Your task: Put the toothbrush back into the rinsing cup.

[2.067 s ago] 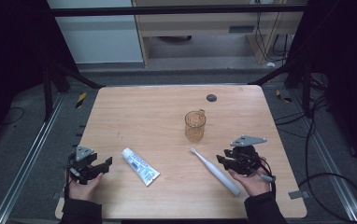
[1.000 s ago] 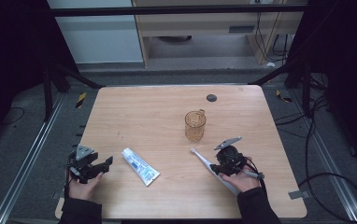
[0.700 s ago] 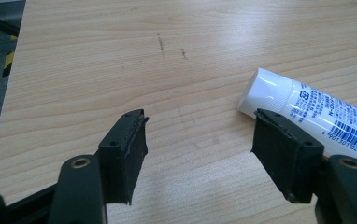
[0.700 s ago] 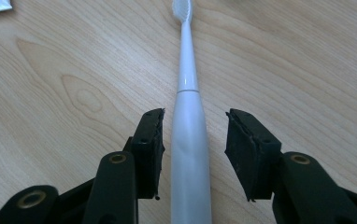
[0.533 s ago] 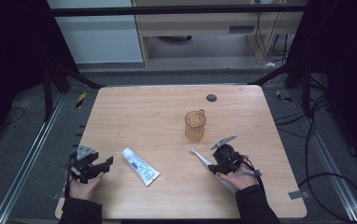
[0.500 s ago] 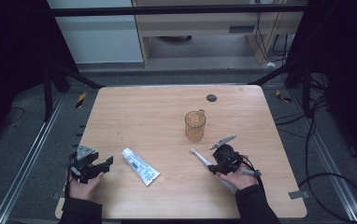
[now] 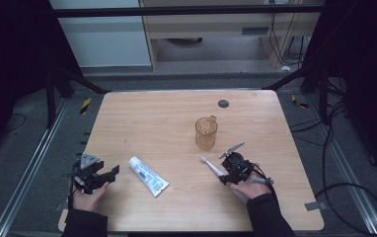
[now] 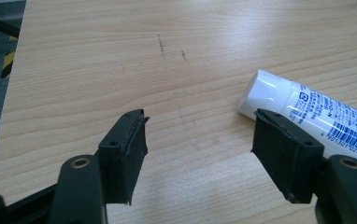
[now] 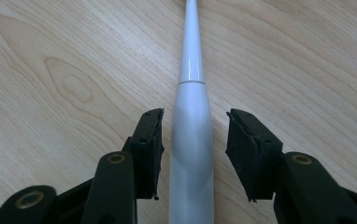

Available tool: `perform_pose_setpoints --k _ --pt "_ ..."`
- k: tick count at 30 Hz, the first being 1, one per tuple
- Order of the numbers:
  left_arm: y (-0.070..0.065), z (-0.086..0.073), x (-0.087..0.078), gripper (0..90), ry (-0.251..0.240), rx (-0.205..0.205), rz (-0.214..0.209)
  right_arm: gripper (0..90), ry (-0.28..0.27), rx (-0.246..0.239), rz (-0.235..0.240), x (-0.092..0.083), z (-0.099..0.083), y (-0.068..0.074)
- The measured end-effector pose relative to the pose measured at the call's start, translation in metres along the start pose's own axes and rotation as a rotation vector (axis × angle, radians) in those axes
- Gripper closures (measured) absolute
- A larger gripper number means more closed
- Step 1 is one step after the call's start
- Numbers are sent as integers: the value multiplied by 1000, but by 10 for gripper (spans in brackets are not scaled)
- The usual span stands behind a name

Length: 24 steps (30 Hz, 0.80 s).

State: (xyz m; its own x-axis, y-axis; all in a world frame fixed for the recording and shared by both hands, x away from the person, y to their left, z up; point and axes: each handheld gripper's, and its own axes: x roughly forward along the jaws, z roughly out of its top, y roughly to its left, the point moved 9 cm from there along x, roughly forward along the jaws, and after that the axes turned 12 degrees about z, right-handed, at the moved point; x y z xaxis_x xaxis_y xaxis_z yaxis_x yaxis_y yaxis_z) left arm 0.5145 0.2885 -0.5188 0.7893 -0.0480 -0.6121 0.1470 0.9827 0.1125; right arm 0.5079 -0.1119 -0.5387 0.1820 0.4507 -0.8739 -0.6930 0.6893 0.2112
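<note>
A white electric toothbrush (image 7: 209,162) lies on the wooden table (image 7: 157,113), head toward the cup. My right gripper (image 7: 227,174) is low over its handle. In the right gripper view the handle (image 9: 191,140) runs up between the two black jaws, with a gap on each side; the right gripper (image 9: 194,114) is open. A white and blue toothpaste tube (image 7: 148,176) lies left of centre. My left gripper (image 7: 108,173) rests open near the front left edge, apart from the tube. In the left gripper view the tube's cap end (image 8: 270,93) sits just past the right jaw of the left gripper (image 8: 199,119).
A clear amber cup (image 7: 206,133) with a handle stands upright behind the toothbrush. A small dark round disc (image 7: 223,103) sits near the table's far edge. Dark floor, rails and cables surround the table.
The right gripper has shifted left from beside the toothbrush to over its handle, jaws now either side of it. The left gripper and toothpaste have stayed put.
</note>
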Motion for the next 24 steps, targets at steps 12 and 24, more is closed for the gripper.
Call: perform_pose_setpoints --k 12,24 --pt "-1 -1 1 344 6 4 -2 562 47 9 1 6 -4 -3" --pt "-2 -1 1 345 11 8 0 655 60 25 6 12 -10 -6"
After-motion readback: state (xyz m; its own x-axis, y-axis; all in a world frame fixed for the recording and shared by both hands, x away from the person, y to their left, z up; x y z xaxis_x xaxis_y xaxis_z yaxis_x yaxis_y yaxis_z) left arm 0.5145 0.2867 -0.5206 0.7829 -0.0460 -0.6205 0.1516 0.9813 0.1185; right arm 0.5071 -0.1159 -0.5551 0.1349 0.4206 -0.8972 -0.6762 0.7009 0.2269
